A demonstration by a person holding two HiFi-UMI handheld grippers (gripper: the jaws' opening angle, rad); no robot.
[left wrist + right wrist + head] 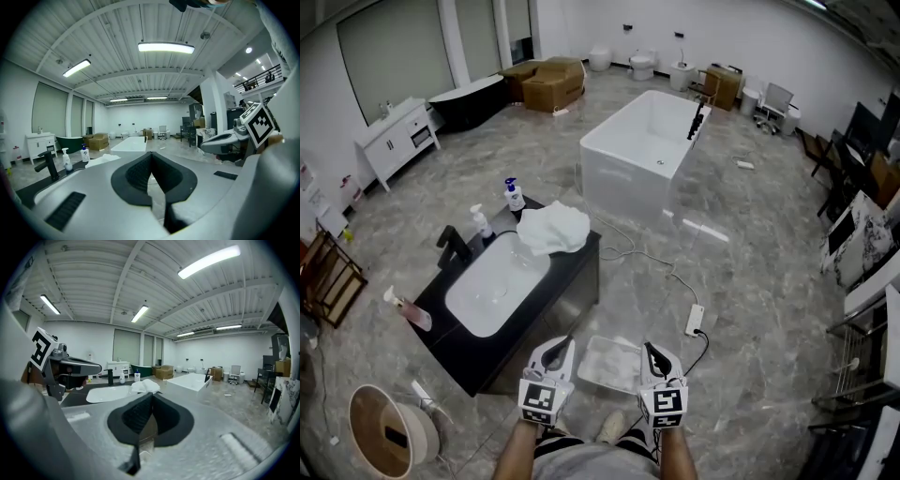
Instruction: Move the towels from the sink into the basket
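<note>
**Both claws empty, towel waiting by the sink**

My left claw and my right claw are both held close to me, side by side. Each has its jaws pressed together with nothing between them. The basket sits on the floor just beyond them, against the near right side of the vanity. I can't tell whether anything lies in it.

The towel is a crumpled white heap on the black counter, at the far right end of the sink. It rests beside the basin's rim rather than down in the bowl, and it is well apart from both claws.

I judge this as the gap between carries, with the reach for the towel not yet begun. Next I need to spread one claw's jaws, reach to the far left over the counter and come down on the top of the heap. A high fold should give the firmest pinch, so the cloth doesn't slip out as I lift.
</note>
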